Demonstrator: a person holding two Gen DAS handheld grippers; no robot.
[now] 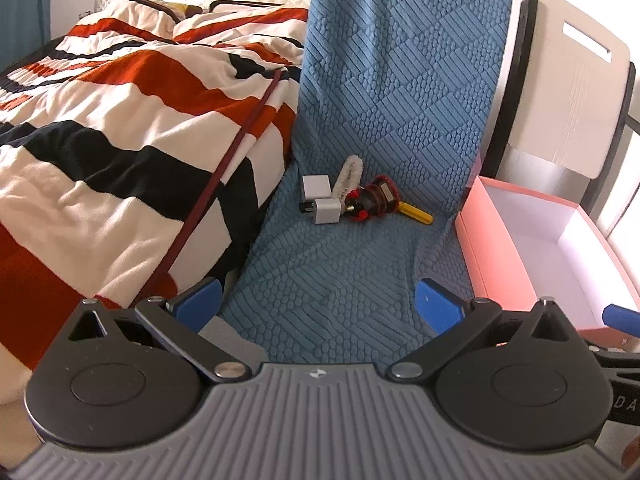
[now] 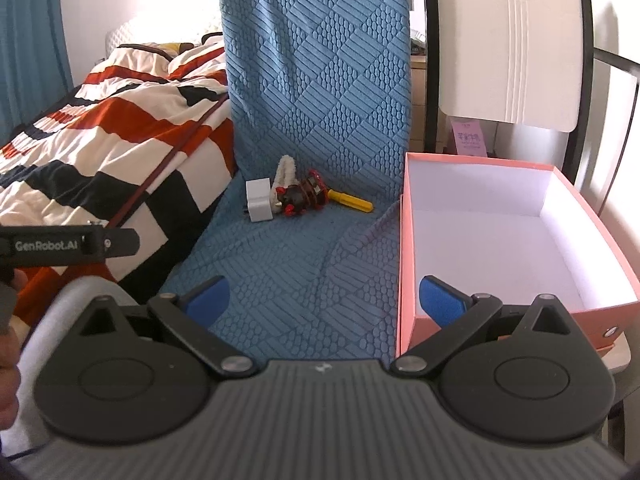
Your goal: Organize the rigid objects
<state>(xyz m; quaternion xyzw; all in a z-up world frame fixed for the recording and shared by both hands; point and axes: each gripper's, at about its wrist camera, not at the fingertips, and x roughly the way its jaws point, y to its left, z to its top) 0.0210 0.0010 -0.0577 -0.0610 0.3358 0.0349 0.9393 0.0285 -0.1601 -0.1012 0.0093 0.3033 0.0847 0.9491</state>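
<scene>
Small rigid objects lie in a tight cluster at the back of a blue quilted cover [image 1: 360,264] draped over a chair's seat and backrest; two white cube-shaped plug adapters [image 1: 322,200] sit at the cluster's left, one behind the other, with dark prongs showing on the nearer one; a white fuzzy strip [image 1: 349,178] leans just beside them; a dark red and black ribbed toy-like piece [image 1: 374,197] with small red knobs lies in the middle, its exact form hard to tell; a yellow-handled tool [image 1: 416,212] pokes out to the right, touching the red piece; a pink cardboard box with a white inside [image 2: 412,264] stands open just to the right of the cover, well apart from the cluster; a bed with an orange, black and white striped duvet [image 1: 120,128] lies to the left; left claw [image 1: 320,304] hangs wide over the near part of the cover, its blue pads holding nothing; right claw [image 2: 322,298] is likewise wide and bare, one pad over the cover and the other in front of the box's near wall.
</scene>
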